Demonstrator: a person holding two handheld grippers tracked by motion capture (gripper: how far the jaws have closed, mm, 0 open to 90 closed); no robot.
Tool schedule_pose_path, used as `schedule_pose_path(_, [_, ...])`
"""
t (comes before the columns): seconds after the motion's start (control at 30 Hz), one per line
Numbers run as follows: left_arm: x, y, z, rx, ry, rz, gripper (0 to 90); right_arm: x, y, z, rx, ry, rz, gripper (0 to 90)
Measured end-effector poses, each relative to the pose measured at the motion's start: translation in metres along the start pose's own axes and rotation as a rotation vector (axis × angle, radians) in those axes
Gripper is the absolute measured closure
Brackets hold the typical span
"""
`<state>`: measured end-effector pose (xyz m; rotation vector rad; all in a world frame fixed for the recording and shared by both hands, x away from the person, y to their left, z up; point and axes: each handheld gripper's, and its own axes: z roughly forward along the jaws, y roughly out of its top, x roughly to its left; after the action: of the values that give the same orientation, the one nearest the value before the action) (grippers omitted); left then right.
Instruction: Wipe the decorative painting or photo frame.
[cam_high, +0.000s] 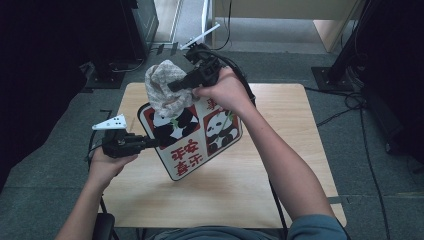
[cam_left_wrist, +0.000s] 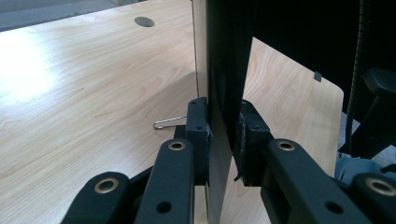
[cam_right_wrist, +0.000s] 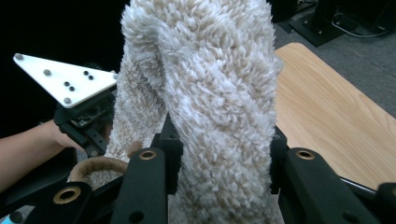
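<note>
A square panda board (cam_high: 192, 137) with red panels and red characters is held tilted above the wooden table (cam_high: 280, 165). My left gripper (cam_high: 150, 144) is shut on its left edge; in the left gripper view the board's dark edge (cam_left_wrist: 224, 93) stands clamped between the two pads. My right gripper (cam_high: 176, 85) is shut on a fluffy beige cloth (cam_high: 164, 87), which rests against the board's upper left part. The right gripper view has the shaggy cloth (cam_right_wrist: 210, 107) bunched between the jaws, with the left gripper (cam_right_wrist: 81, 116) behind it at the left.
A small wire clip (cam_left_wrist: 169, 122) lies on the table beneath the board. Cables (cam_high: 350, 105) run over the grey floor at the right, and a black stand base (cam_high: 332, 77) sits beyond the table's far right corner. Dark equipment lines the left side.
</note>
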<state>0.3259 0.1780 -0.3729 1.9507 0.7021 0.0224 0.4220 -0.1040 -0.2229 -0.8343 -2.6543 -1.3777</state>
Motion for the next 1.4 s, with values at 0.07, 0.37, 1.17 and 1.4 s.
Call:
schedule_pose_path(0.07, [0.0, 0.0, 0.0, 0.0, 0.0, 0.001, 78.7, -0.003, -0.001, -0.003, 0.002, -0.007, 0.002, 64.3])
schedule_pose_path(0.37, [0.0, 0.0, 0.0, 0.002, 0.0, 0.0, 78.7, -0.013, -0.007, -0.012, -0.011, -0.03, 0.02, 64.3])
schedule_pose_path(1.17, [0.001, 0.0, -0.001, 0.0, -0.002, 0.003, 78.8, -0.036, -0.018, -0.038, -0.009, -0.099, 0.053, 64.4])
schedule_pose_path(1.4, [0.001, 0.0, -0.001, 0.001, -0.003, 0.004, 78.8, -0.044, -0.022, -0.046, -0.014, -0.117, 0.076, 64.4])
